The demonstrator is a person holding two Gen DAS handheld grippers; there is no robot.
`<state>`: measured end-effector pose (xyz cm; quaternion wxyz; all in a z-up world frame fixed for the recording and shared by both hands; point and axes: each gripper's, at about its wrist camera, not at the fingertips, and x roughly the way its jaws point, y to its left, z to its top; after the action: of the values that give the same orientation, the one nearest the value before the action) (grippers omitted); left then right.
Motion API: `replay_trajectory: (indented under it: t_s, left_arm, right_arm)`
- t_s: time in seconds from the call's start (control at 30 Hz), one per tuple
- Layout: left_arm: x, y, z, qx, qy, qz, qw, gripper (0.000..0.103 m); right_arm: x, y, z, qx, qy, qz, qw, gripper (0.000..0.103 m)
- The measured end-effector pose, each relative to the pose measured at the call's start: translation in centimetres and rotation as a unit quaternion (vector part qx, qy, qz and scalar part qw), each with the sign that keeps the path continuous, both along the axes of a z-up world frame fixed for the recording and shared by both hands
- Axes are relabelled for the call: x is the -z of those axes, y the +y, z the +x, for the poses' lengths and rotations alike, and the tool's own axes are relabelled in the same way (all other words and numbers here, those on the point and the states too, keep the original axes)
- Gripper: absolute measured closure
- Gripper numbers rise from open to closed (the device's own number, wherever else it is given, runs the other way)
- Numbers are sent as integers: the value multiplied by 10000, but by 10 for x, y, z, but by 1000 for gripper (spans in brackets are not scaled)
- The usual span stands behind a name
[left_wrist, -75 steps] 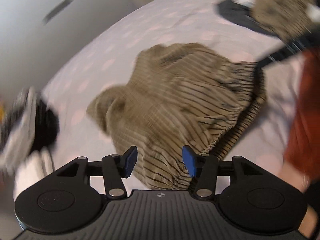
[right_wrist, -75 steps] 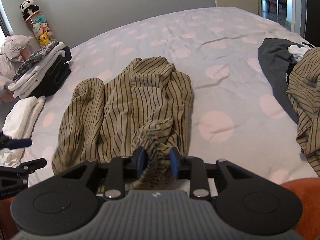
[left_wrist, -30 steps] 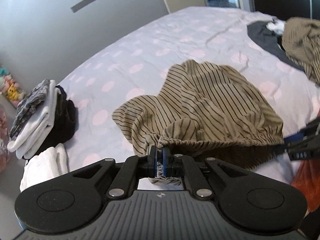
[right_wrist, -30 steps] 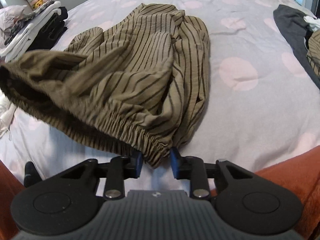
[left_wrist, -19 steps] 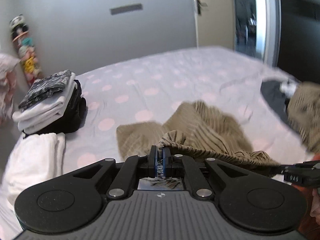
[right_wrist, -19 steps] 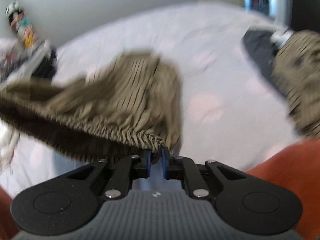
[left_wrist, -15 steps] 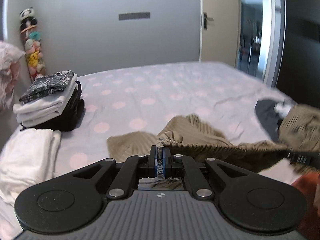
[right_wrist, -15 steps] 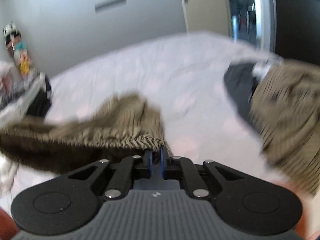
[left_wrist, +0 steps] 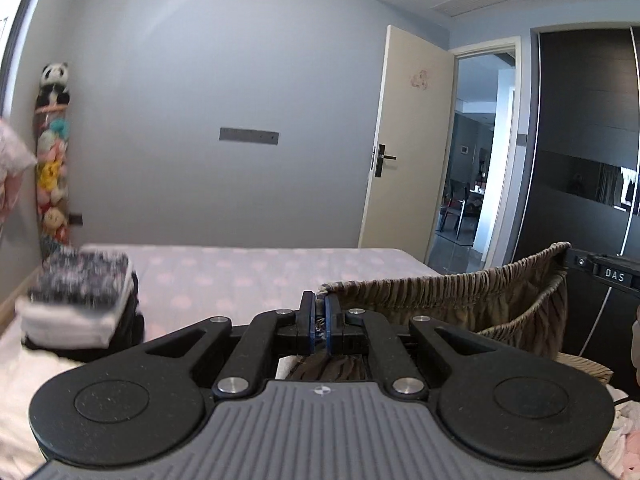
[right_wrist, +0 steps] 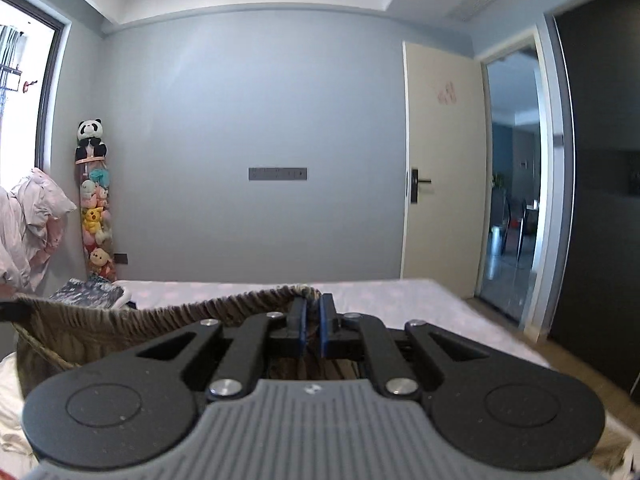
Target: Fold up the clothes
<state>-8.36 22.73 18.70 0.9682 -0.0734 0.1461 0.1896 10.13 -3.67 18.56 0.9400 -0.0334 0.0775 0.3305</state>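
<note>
Both tongs are pinching the elastic waistband of the striped olive trousers (left_wrist: 440,292): the left tongs (left_wrist: 320,322) are clamped on one end, the right tongs (right_wrist: 313,326) on the other. The waistband is stretching sideways between them above the dotted bed (left_wrist: 248,276). Farther left, a folded stack (left_wrist: 80,304) is sitting on the bed; beyond, a door (right_wrist: 438,168) is standing open.

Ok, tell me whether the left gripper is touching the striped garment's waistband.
Touching. The left wrist view shows the left gripper shut on the gathered waistband of the striped garment, its end pinched between the blue pads.
</note>
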Motion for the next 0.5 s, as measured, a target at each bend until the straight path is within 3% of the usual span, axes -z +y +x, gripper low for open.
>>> replay_trajectory:
  t_s: [0.2, 0.33, 0.43, 0.5]
  left_arm:
    - [0, 38, 82, -276, 724, 171, 9968, 98]
    - [4, 56, 127, -572, 971, 594, 9918, 98]
    - [-13, 66, 153, -871, 887, 814, 9889, 98]
    - [-35, 67, 160, -1063, 581, 1024, 9873, 98]
  right_arm:
    - [-1, 54, 63, -17, 344, -216, 9992, 96]
    - [3, 91, 105, -15, 570, -347, 9978, 96]
    - [3, 117, 133, -7, 678, -418, 9968, 96]
    - [-11, 128, 137, 32, 430, -321, 9986, 96]
